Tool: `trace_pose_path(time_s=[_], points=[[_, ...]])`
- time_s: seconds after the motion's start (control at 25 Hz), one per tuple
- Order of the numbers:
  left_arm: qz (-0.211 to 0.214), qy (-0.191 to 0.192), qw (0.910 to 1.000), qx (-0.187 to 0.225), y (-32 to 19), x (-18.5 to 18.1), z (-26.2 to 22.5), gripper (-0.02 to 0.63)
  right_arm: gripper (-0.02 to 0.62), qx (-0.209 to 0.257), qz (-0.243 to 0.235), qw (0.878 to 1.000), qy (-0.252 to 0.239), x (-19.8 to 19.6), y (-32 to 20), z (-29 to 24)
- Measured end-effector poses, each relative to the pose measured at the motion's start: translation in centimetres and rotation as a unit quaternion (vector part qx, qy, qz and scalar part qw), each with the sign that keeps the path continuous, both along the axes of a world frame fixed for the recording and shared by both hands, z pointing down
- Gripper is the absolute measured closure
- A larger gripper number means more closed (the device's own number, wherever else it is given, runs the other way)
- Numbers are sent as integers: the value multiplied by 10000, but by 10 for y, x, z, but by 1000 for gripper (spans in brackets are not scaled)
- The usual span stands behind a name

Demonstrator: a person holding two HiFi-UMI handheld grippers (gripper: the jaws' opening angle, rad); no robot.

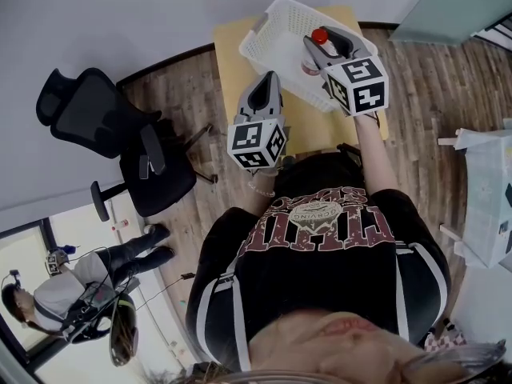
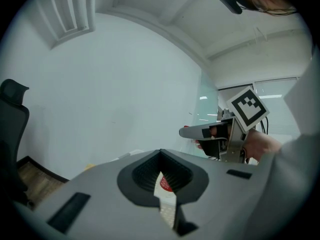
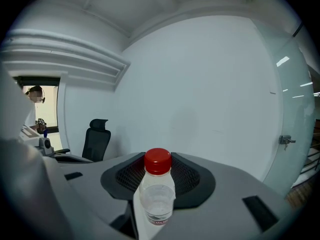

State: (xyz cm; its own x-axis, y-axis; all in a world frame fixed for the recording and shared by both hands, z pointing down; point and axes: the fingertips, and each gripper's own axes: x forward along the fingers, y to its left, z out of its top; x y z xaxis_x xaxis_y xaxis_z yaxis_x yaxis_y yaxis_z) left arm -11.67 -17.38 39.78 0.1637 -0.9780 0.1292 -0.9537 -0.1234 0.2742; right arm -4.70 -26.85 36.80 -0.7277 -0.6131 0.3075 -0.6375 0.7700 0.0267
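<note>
My right gripper [image 1: 326, 43] is shut on a clear plastic bottle [image 1: 317, 53] with a red cap and holds it upright over the white mesh basket [image 1: 270, 24]. In the right gripper view the bottle [image 3: 158, 194] stands between the jaws, cap on top. My left gripper [image 1: 268, 85] hovers over the yellow table [image 1: 230, 58] just left of the basket, jaws together with nothing between them. In the left gripper view only a thin slit is left between the jaws of the left gripper [image 2: 162, 170], with white mesh and something red behind it. The right gripper [image 2: 220, 132] shows to its right.
A black office chair [image 1: 120, 138] stands left of the table, by the white wall. A second person [image 1: 72, 294] sits at the lower left. A white table [image 1: 490, 198] is at the right edge. The floor is wood.
</note>
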Motion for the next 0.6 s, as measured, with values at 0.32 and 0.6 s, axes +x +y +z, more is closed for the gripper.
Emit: trace_pose_path(time_s=[0.32, 0.6], points=[[-201, 15, 9998, -15, 9, -9, 1, 565, 426, 147, -279, 9994, -126, -13, 12, -20], [-397, 34, 9992, -18, 16, -18, 1, 565, 426, 275, -591, 9975, -264, -29, 23, -40]])
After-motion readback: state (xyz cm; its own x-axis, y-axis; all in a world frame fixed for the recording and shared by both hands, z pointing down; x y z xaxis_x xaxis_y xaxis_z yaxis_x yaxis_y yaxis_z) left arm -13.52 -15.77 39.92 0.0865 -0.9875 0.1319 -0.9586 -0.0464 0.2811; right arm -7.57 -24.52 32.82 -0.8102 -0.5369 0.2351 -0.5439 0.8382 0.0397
